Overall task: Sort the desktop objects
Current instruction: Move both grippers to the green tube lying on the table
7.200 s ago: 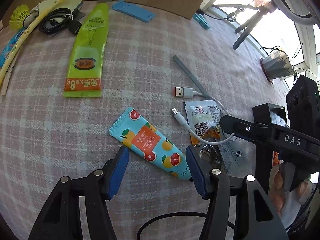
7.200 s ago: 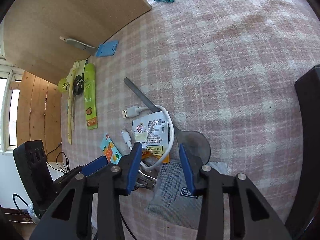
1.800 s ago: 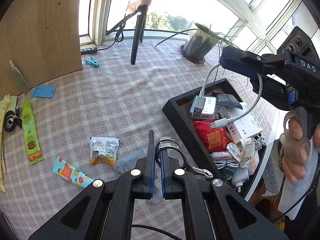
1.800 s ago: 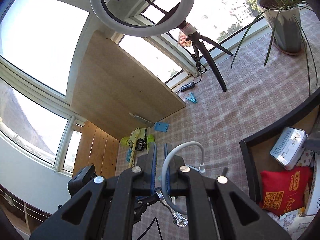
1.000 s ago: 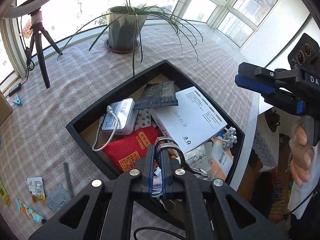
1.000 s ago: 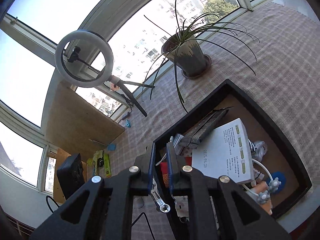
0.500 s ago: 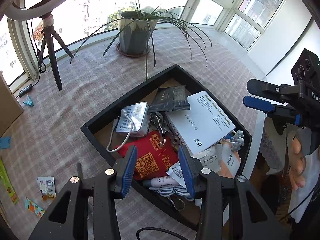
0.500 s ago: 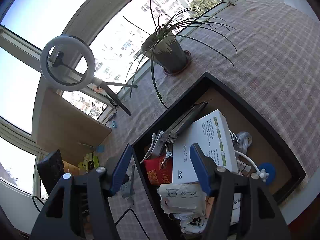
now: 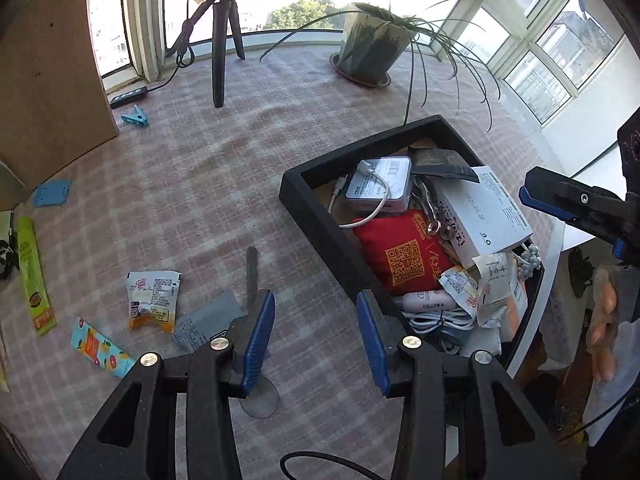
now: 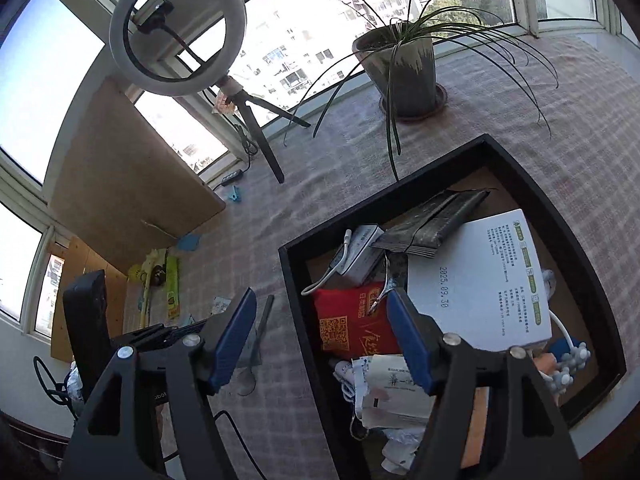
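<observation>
My left tongs point(image 9: 316, 334) stand apart with nothing between the blue pads; their jaws opened within the last second. They hang over the checked cloth on the bench point(image 9: 200, 184), just beside the near wall of the black tray point(image 9: 320, 228). My right tongs point(image 10: 320, 336) are spread wider and empty too, the jaws having just been opening, and they straddle the tray's left wall.

In the tray, nearest my right tongs, lies a red pouch point(image 10: 352, 324) with a metal keyring point(image 9: 430, 210) at its top edge. Past it a white cable point(image 9: 374, 200) drapes over a white charger box point(image 9: 380, 184); a dark packet point(image 10: 432, 220) and a white printed box point(image 10: 488, 280) lie beside them, with paper packets and a coiled cord at the near end.

Out on the cloth, left of my left tongs, a grey spoon point(image 9: 252, 276) lies partly under the left finger, touching a grey sachet point(image 9: 206, 320). Nearby are a white-and-orange sachet point(image 9: 152, 300), a blue fruit-print tube point(image 9: 100, 346) and, farther left, a green tube point(image 9: 34, 276). A potted plant point(image 9: 374, 50) and a tripod point(image 9: 222, 40) stand at the far edge.
</observation>
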Tool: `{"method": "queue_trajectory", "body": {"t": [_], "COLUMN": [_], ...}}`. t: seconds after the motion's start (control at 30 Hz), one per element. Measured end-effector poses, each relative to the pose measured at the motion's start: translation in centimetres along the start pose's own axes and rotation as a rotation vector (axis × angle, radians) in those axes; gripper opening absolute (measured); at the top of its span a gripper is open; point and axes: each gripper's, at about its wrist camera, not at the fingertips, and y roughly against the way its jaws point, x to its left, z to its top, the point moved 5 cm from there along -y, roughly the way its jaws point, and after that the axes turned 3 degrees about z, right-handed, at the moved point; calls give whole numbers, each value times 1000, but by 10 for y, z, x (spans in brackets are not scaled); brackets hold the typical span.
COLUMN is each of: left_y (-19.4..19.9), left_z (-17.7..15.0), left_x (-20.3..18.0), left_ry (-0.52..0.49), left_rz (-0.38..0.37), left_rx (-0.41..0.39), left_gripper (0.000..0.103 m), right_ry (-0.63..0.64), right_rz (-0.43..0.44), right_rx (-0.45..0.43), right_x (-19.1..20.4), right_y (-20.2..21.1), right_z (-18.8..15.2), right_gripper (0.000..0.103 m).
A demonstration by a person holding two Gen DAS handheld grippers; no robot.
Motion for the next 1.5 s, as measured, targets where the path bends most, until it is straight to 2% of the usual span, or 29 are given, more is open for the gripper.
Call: {"method": "queue_trajectory", "body": {"t": [0.07,0.2,0.47,0.63,0.83,1.1,1.17,1.5], "left_y": [4,11,23,29,37,33,29,-3], "left_z": [-7,-22,-55,-73,-85,-80,-76,-51], "left_x": [19,59,137,181,232,298,309,337], "left_ry": [30,86,204,268,359,477,507,542], "left_rz": [16,54,125,154,179,199,191,168], "left_rx": [0,0,5,11,-3,-37,-40,-69], "left_gripper": [41,41,41,41,41,41,41,41], "right_ry": [32,96,238,294,330,379,396,485], "right_rz": [-14,19,-69,-82,-38,-17,-39,-52], "right_rx": [14,74,126,162,206,230,231,238], "right_x": [14,46,102,132,170,226,238,294], "right_y": [-12,-38,-86,-112,-140,-188,-204,-279], "right_z": [-4,-15,-40,-54,-59,-45,-40,-28], "right_gripper": [67,67,67,67,67,67,67,67]}}
